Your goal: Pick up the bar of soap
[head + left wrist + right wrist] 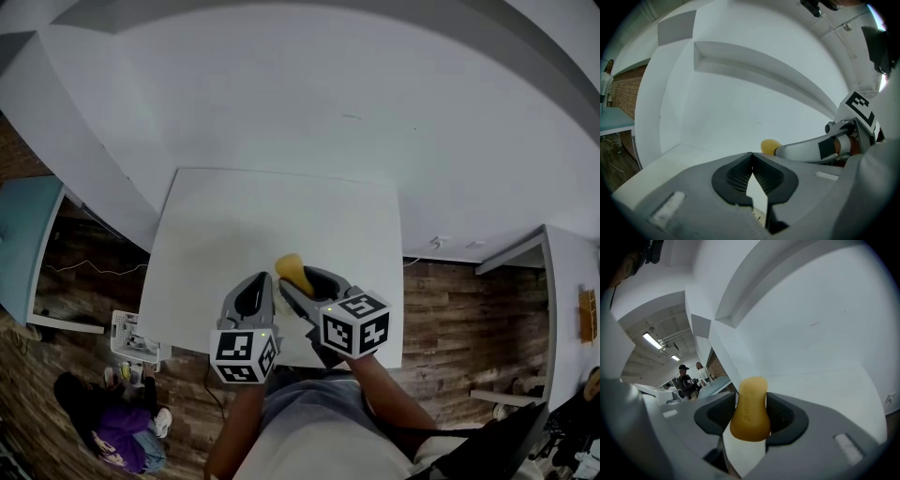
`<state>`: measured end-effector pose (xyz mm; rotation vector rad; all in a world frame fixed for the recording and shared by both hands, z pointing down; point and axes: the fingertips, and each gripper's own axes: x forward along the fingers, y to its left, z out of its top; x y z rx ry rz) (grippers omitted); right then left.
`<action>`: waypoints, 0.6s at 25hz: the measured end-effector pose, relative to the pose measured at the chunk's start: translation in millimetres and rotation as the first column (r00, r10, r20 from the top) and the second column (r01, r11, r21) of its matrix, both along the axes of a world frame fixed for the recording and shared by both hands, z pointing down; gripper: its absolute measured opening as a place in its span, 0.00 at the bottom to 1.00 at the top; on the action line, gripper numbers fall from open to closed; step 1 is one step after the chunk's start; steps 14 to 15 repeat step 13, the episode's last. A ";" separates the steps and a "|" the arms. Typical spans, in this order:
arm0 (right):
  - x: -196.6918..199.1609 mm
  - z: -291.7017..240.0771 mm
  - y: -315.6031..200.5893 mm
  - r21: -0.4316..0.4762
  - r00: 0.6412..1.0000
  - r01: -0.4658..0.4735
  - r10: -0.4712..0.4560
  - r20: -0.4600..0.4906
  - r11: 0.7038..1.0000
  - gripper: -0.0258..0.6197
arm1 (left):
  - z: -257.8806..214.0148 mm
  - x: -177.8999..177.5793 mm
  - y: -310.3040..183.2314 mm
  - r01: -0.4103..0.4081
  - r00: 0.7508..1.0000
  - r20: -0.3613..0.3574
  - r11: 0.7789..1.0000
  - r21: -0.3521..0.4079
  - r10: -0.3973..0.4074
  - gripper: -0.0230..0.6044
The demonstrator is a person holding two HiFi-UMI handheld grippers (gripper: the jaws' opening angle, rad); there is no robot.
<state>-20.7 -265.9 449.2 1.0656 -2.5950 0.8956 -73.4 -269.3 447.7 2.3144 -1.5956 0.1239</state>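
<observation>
A yellow bar of soap stands on edge between the jaws of my right gripper, which is shut on it and holds it above the white table. In the head view the soap pokes out past the right gripper over the table's near half. My left gripper is shut with nothing between its jaws; in the head view the left gripper hangs just left of the right one. The soap also shows in the left gripper view, at the tip of the right gripper's jaw.
The table stands against a white wall. Wood floor lies on both sides. A small white stand with items and a purple bundle sit at the left on the floor. People stand far off.
</observation>
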 end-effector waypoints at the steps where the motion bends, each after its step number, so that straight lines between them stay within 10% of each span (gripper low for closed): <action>1: 0.2 -0.9 0.2 0.003 1.000 0.000 0.000 -0.001 1.000 0.36 | -0.4 0.2 0.2 0.000 1.000 0.000 1.000 0.001 0.000 0.03; 15: 0.1 -5.4 5.3 0.012 1.000 -0.003 0.003 -0.008 1.000 0.36 | -4.4 1.2 4.6 -0.005 1.000 -0.002 1.000 0.009 0.005 0.03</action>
